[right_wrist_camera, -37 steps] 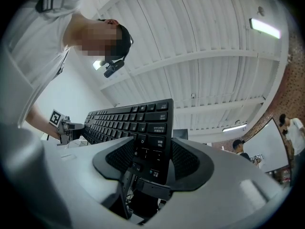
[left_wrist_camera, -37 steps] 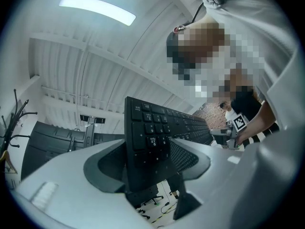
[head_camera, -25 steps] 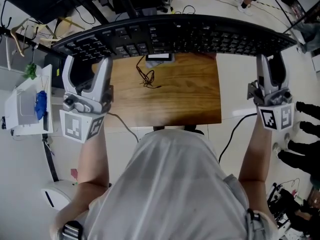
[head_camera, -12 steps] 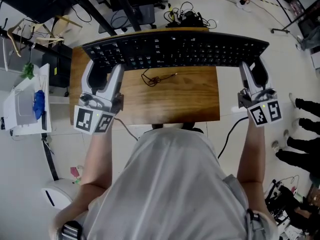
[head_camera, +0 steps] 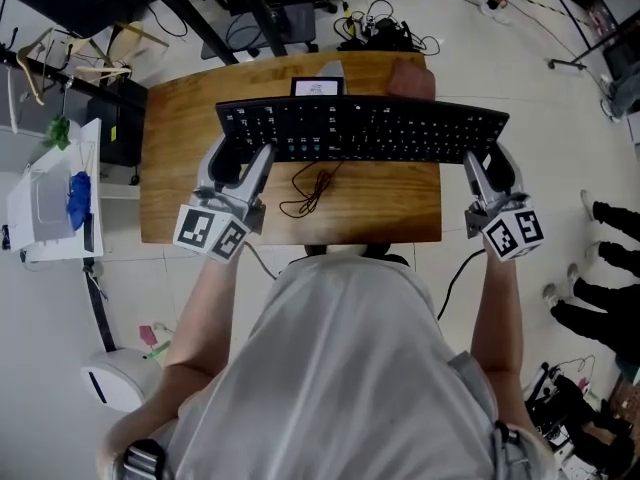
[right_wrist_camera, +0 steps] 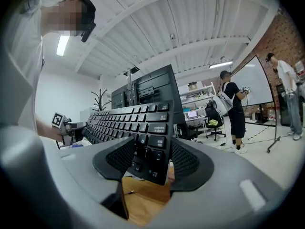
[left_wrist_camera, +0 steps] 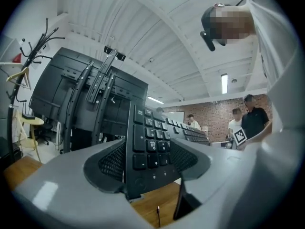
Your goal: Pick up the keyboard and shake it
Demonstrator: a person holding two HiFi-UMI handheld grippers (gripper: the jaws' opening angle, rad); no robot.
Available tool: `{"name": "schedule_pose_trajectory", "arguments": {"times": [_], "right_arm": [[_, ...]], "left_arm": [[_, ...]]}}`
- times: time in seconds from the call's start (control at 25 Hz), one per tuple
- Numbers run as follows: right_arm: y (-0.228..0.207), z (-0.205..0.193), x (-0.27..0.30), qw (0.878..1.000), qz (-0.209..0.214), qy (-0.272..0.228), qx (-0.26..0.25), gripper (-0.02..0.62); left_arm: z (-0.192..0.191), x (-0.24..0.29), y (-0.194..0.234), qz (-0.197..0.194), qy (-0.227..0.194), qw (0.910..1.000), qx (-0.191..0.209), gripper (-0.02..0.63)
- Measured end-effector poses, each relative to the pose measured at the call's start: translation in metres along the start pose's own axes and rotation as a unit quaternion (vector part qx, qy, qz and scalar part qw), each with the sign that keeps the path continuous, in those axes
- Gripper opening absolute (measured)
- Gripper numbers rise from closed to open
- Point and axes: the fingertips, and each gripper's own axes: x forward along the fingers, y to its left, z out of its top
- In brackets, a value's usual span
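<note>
A black keyboard [head_camera: 365, 128] hangs level above the wooden table [head_camera: 180, 168], carried by its two ends. My left gripper [head_camera: 235, 160] is shut on the keyboard's left end [left_wrist_camera: 145, 144], whose keys stand between the ribbed pads [left_wrist_camera: 110, 162]. On the other side, my right gripper [head_camera: 486, 165] is shut on the right end [right_wrist_camera: 147, 132], pinched between its pads [right_wrist_camera: 183, 159]. The keyboard's thin black cable [head_camera: 312, 190] trails down and lies coiled on the table.
A small device with a white screen [head_camera: 317, 87] and a brown object [head_camera: 410, 76] lie at the table's far edge. A white cart [head_camera: 50, 203] stands to the left. Cables [head_camera: 380, 28] cover the floor beyond. Several people [right_wrist_camera: 233, 113] stand in the room.
Both grippers have carried the keyboard down from close under the head camera to low over the table. The table's far edge and the things on it have come into sight.
</note>
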Motion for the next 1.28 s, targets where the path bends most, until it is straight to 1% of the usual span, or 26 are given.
{"name": "schedule_pose_trajectory", "arguments": {"times": [0.2,0.36,0.48,0.64,0.84,0.96,1.08,1.28], "right_arm": [[-0.007,-0.03,0.003,0.999,-0.002,0.04,0.011,0.226],[-0.01,-0.059,0.005,0.997,-0.001,0.073,0.026,0.225],[-0.012,-0.083,0.006,0.994,0.002,0.102,0.039,0.227],[-0.017,-0.115,0.007,0.988,0.004,0.138,0.064,0.227],[-0.024,-0.151,0.01,0.979,0.002,0.183,0.091,0.227],[-0.028,-0.171,0.009,0.972,-0.001,0.208,0.109,0.227],[-0.032,-0.187,0.007,0.965,-0.005,0.231,0.125,0.227],[-0.03,-0.222,0.004,0.947,0.006,0.288,0.141,0.227]], "left_arm": [[-0.042,-0.001,0.005,0.012,0.042,0.9985,-0.033,0.272],[-0.073,-0.004,0.011,0.019,0.078,0.9955,-0.051,0.273],[-0.103,-0.008,0.015,0.023,0.114,0.9911,-0.064,0.276],[-0.141,-0.012,0.02,0.027,0.162,0.983,-0.082,0.279],[-0.185,-0.015,0.024,0.029,0.222,0.9685,-0.109,0.279],[-0.211,-0.019,0.025,0.038,0.255,0.9575,-0.128,0.279],[-0.236,-0.025,0.022,0.046,0.279,0.946,-0.158,0.281],[-0.268,-0.041,0.02,0.058,0.322,0.9248,-0.195,0.281]]}}
